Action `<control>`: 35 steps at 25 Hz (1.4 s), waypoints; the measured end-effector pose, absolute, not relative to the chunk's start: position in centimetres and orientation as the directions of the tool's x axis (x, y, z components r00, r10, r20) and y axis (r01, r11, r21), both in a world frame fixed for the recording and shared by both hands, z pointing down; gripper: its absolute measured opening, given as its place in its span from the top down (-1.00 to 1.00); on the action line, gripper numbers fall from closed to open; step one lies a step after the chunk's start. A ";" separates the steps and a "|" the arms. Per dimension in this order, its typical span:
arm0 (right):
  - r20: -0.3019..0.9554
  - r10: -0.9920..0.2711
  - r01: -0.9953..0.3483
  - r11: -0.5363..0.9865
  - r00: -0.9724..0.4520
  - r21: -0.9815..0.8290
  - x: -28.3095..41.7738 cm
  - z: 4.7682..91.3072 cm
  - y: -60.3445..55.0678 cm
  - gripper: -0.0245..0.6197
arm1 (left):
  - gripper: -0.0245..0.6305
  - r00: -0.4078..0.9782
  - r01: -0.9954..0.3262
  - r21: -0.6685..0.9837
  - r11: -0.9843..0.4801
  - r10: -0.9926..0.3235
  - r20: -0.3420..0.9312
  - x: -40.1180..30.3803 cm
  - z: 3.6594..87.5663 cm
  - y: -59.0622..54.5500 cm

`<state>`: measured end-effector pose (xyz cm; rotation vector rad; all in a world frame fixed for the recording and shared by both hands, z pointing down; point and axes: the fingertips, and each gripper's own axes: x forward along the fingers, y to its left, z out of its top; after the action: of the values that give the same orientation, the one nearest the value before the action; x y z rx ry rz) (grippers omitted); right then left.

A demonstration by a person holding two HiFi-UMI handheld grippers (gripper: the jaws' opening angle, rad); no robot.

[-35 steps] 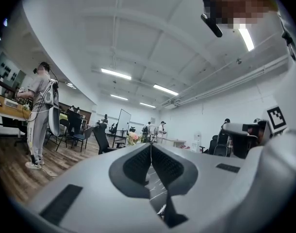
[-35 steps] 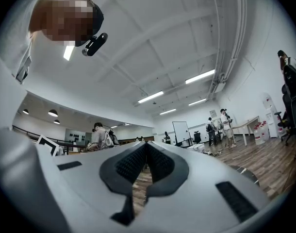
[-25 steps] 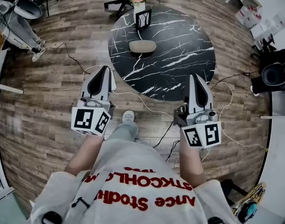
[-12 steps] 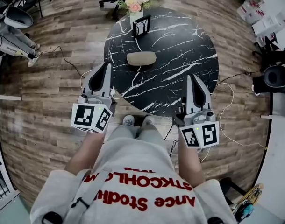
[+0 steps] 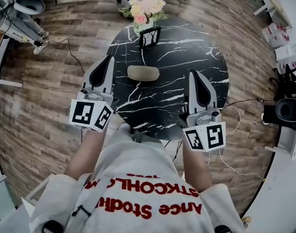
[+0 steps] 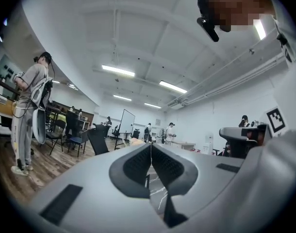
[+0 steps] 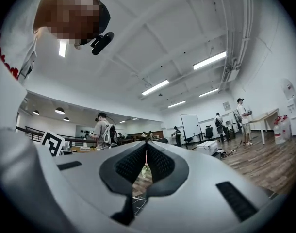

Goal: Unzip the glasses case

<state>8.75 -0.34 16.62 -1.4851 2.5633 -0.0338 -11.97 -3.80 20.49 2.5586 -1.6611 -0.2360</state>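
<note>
Wood-plank floor (image 5: pixel 36 106) fills the head view, and a round black worktop (image 5: pixel 201 52) with white marble veining stands at its centre. Starting at the left, a thin dark cable (image 5: pixel 70 55) trails across the planks toward the worktop. Next comes my left gripper (image 5: pixel 108 59), held in the person's left hand and pointing away from the body, its tips over the worktop's left rim. In the left gripper view its jaws are closed flat against each other with nothing between them. Just right of those tips, and clear of them, lies the glasses case (image 5: pixel 143 73), a tan oval flat on the left half of the worktop. I cannot tell from here whether its zip is done up. Behind the case a small black-framed card (image 5: pixel 150 37) stands upright, and behind that a vase of flowers (image 5: pixel 140 8) in pink and cream sits at the far rim. Further right, my right gripper (image 5: pixel 192 74) hangs over the near right part of the worktop, well apart from the case. The right gripper view shows its jaws closed as well, holding nothing. At the bottom is the person's white shirt (image 5: pixel 138 178) with red lettering.
</note>
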 end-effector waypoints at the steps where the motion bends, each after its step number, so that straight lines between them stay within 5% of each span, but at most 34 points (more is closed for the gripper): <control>1: -0.141 -0.854 -0.850 0.515 -0.500 -0.106 9.1 16.7 -1.1 0.87 | 0.90 0.405 -0.897 0.155 -0.413 -0.910 -0.085 -11.4 20.5 -4.2; 12: -0.020 -0.819 -0.805 0.569 -0.574 -0.167 10.7 22.7 -6.9 0.87 | 0.90 0.468 -0.881 0.113 -0.460 -0.881 0.065 -7.6 26.5 -8.8; 21: 0.214 -0.753 -0.783 0.606 -0.622 -0.142 9.1 32.3 -9.9 0.87 | 0.90 0.601 -0.798 0.147 -0.584 -0.762 0.239 -5.5 36.0 -13.2; 27: 0.537 -0.476 -0.629 0.765 -0.697 -0.139 6.5 44.6 -8.6 0.83 | 0.90 0.730 -0.655 0.159 -0.738 -0.566 0.383 -2.7 43.5 -12.7; 32: 0.722 -0.241 -0.475 0.869 -0.649 -0.137 5.8 52.0 -7.4 0.36 | 0.88 0.786 -0.547 0.192 -0.815 -0.421 0.453 -1.2 46.7 -12.7; 35: 0.811 -0.126 -0.363 0.925 -0.572 -0.112 6.0 55.2 -6.6 0.22 | 0.58 0.798 -0.490 0.204 -0.848 -0.342 0.495 -0.2 48.3 -12.7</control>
<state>5.97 -6.62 55.22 -0.6306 3.9604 -0.6054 -0.15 -12.68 48.27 2.6642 -0.6350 0.6453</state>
